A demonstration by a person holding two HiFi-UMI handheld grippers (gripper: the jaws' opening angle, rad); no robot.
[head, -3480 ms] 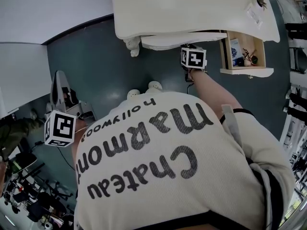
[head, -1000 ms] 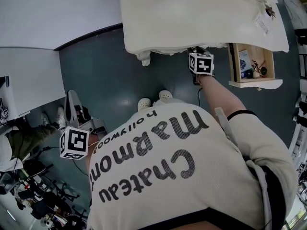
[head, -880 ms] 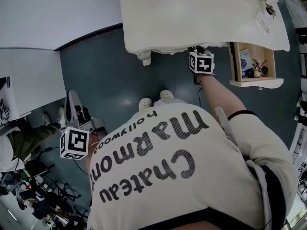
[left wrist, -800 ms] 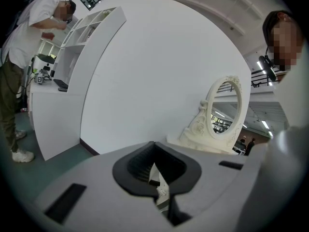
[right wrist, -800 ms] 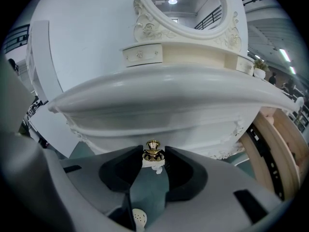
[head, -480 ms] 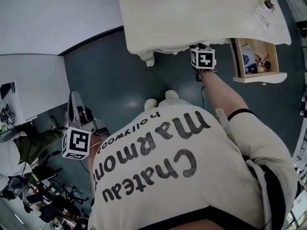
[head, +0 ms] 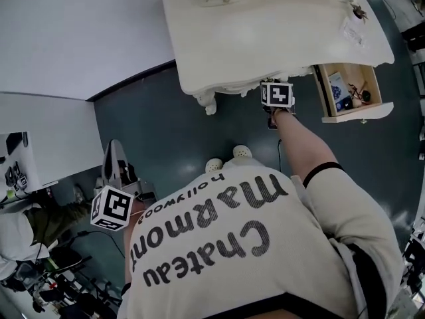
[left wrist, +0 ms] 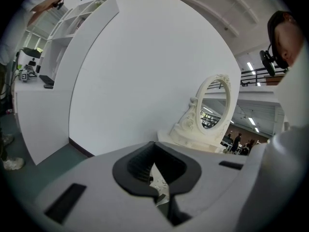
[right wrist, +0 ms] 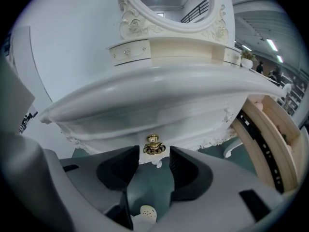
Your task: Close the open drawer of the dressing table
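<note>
Right hand-held gripper (right wrist: pixel 153 154) just opening round brass knob (right wrist: pixel 154 145), open drawer (head: pixel 358 113) beside

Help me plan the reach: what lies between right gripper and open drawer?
Head view: only bare floor between the right gripper, jaws just opened around a knob, and open drawer. Right gripper view adds a table leg.

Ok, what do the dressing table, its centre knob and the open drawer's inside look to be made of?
Dressing table: likely painted wood, smooth cream-white with a soft sheen and carved trim.
Knob: seems metal, shiny brass-gold, glinting highlights.
Open drawer: inside looks bare light wood or plywood, tan and matte, unlike its white front.
</note>
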